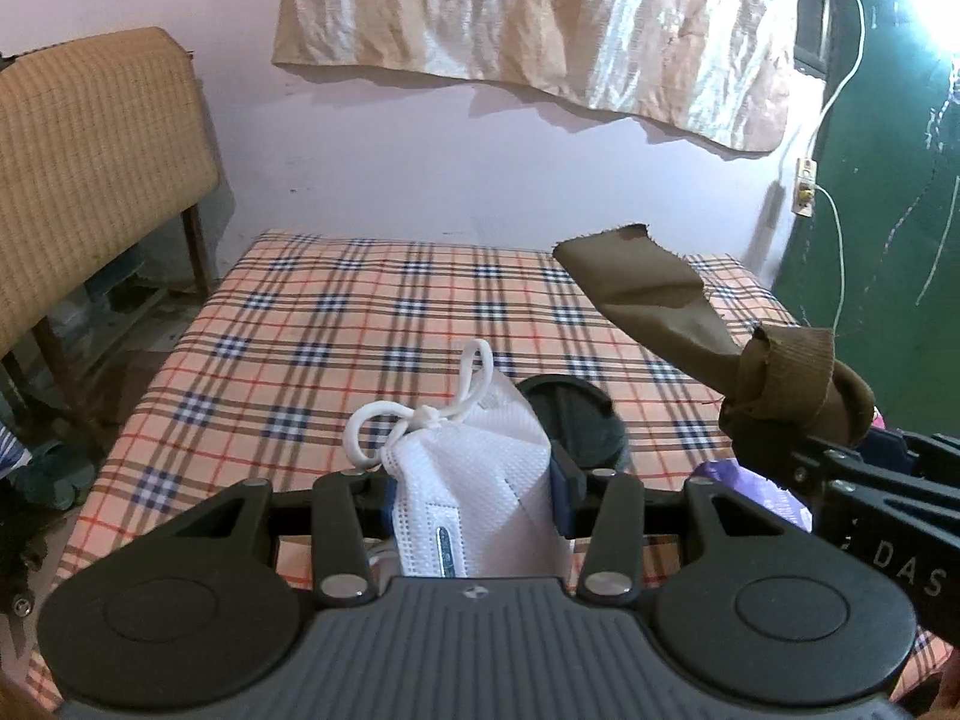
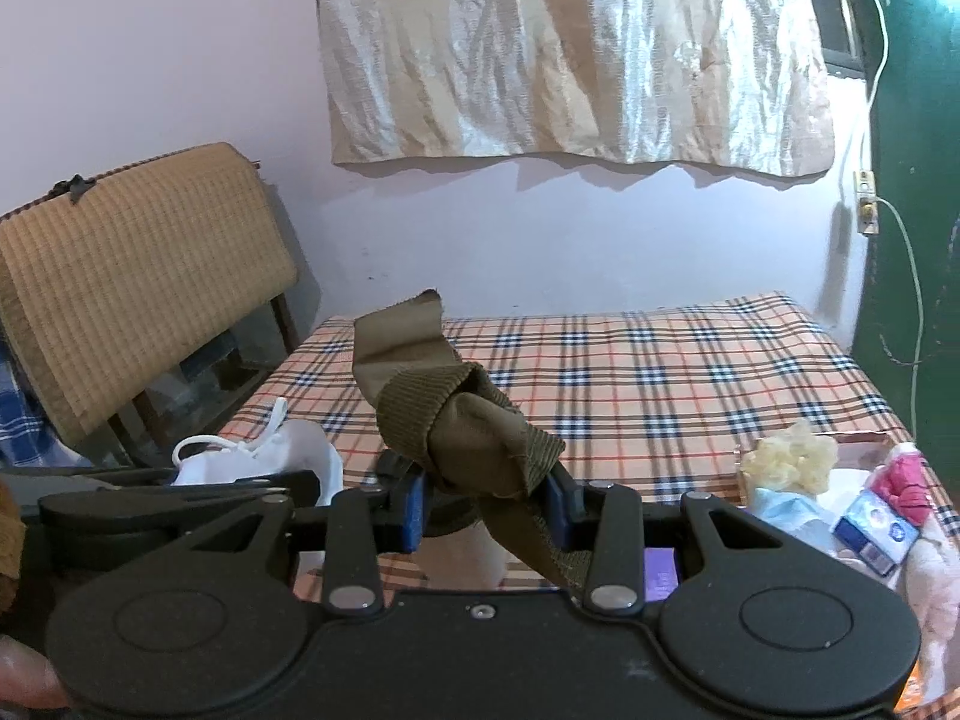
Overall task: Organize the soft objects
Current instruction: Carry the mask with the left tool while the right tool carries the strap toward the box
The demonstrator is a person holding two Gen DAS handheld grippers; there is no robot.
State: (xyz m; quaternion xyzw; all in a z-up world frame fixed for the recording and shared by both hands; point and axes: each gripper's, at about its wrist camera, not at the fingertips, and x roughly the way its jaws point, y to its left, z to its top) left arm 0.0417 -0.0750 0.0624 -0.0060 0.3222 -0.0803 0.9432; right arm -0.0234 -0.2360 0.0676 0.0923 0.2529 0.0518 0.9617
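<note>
My left tool (image 1: 474, 492) is clenched on the white mask (image 1: 480, 480), held above the near part of the plaid bed (image 1: 360, 312). To its right, my right tool (image 2: 486, 501) grips the olive sock (image 2: 474, 438), its loose end sticking up. Near right on the bed sits a heap of soft items (image 2: 840, 498). Far behind, a cloth (image 2: 570, 48) hangs on the wall.
</note>
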